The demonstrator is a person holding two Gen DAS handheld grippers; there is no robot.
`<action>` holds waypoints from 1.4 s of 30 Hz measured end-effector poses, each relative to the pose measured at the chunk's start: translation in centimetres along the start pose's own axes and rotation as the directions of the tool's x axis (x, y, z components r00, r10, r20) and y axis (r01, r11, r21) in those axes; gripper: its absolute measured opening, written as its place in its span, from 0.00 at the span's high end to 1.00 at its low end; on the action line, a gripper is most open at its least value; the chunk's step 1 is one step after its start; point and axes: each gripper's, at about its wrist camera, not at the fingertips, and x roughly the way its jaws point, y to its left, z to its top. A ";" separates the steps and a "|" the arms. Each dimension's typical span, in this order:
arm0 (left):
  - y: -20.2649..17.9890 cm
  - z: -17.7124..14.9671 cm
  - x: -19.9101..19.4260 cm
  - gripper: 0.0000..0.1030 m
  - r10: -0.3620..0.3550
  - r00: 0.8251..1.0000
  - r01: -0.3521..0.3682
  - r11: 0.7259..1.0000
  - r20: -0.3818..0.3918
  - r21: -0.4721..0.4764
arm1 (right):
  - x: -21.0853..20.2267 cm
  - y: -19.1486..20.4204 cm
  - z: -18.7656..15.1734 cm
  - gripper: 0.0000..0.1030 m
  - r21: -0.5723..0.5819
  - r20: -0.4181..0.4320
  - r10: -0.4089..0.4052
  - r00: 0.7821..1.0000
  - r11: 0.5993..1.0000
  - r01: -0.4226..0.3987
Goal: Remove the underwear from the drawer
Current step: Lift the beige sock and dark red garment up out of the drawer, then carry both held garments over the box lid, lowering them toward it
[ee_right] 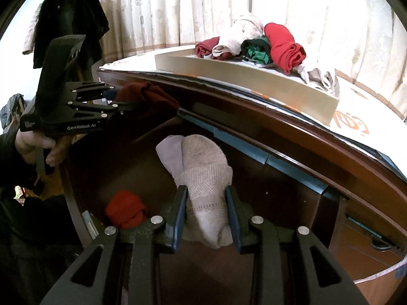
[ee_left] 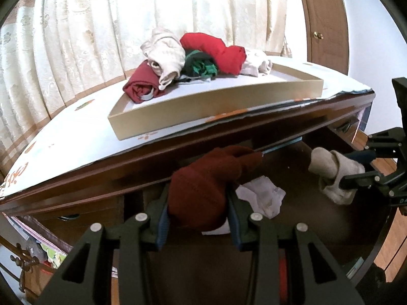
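My left gripper (ee_left: pixel 198 198) is shut on a dark red rolled underwear (ee_left: pixel 203 185), held over the open wooden drawer (ee_left: pixel 292 226). My right gripper (ee_right: pixel 206 198) is shut on a beige knitted underwear roll (ee_right: pixel 206 178), also above the drawer (ee_right: pixel 279 198). The right gripper with its beige roll (ee_left: pixel 335 175) shows at the right of the left wrist view. The left gripper (ee_right: pixel 142 104) with the dark red roll (ee_right: pixel 145 94) shows at the left of the right wrist view. A white piece (ee_left: pixel 262 198) and a red roll (ee_right: pixel 126 209) lie inside the drawer.
On the dresser top stands a shallow tan box (ee_left: pixel 216 111) with several rolled garments, red, beige, green and dark red (ee_left: pixel 193 58). Cream curtains (ee_left: pixel 101 25) hang behind. A dark jacket (ee_right: pixel 71 17) hangs at the left, a wooden door (ee_left: pixel 325 20) at the right. A person's hand (ee_right: pixel 35 145) grips the left tool.
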 end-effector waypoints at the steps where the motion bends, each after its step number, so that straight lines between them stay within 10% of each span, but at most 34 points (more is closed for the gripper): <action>1: 0.0 0.0 -0.1 0.63 0.002 1.000 -0.002 1.000 0.005 -0.003 | -0.1 -0.1 0.0 0.68 0.003 0.008 -0.001 1.000 1.000 0.001; 42: -1.2 1.0 -2.3 0.63 0.001 0.986 0.010 0.998 0.168 -0.061 | -3.0 -1.2 -0.5 0.68 0.094 0.174 -0.030 0.984 0.996 0.014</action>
